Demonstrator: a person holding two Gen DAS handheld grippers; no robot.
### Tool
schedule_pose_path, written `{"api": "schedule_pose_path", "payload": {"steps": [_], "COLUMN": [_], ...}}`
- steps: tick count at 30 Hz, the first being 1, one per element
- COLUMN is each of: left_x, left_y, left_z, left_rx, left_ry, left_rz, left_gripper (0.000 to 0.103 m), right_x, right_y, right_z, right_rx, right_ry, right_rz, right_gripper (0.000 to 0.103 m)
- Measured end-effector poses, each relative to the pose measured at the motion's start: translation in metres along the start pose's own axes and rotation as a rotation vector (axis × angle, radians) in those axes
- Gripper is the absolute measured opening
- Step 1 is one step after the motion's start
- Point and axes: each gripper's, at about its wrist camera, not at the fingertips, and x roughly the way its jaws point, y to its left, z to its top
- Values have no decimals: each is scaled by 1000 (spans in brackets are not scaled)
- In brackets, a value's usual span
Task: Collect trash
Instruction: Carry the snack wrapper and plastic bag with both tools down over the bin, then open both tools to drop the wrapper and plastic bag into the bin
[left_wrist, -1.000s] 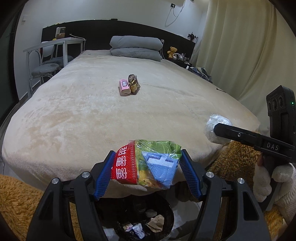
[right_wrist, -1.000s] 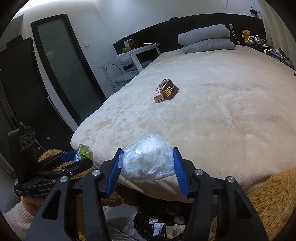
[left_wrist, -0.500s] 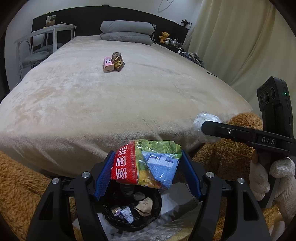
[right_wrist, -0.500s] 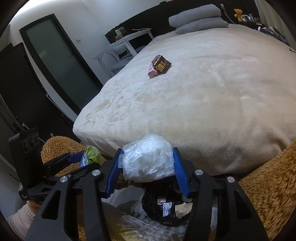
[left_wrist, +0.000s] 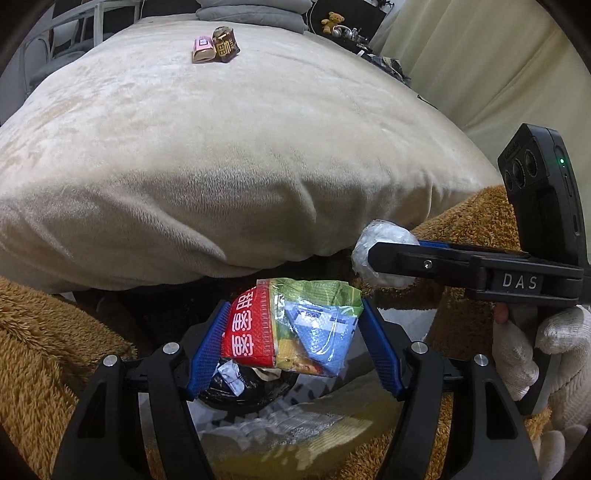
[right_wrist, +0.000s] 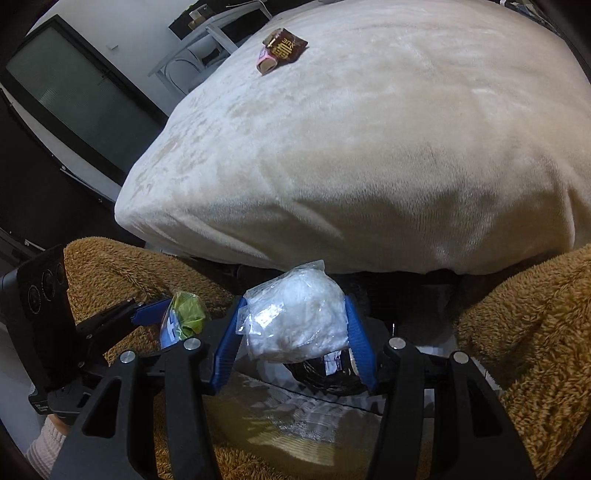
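Left wrist view takes the bed as landmark: a broad beige blanket fills the frame, with brown plush bedding bunched at its foot. Below that foot sits the black trash bin, already holding scraps. Both loads hang above it, likely for dropping. The left gripper is clamped on a colourful snack wrapper; the right gripper squeezes a clear plastic wad. Far up the bed, two small cartons remain uncollected. Nothing visibly blocks the bin, though its rim is partly hidden.
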Motion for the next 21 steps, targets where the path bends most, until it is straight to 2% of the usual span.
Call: {"api": "schedule_pose_path", "payload": {"steps": [4,11,21], "left_x": [7,31,50], "left_y": [8,21,20], "left_z": [1,1,-2], "left_rx": [-31,-85,-85], "left_ry": [32,143,222], "left_rz": [16,9,-7], "left_gripper": [68,68,69], "right_x": [10,31,55], "right_y": [-3,-13,-17], "right_z": [-1,2,3], "right_rx": [14,61,91], "right_ry": [42,122,205], "right_rz": [-6,-10,-28], "right_gripper": [54,54,54]}}
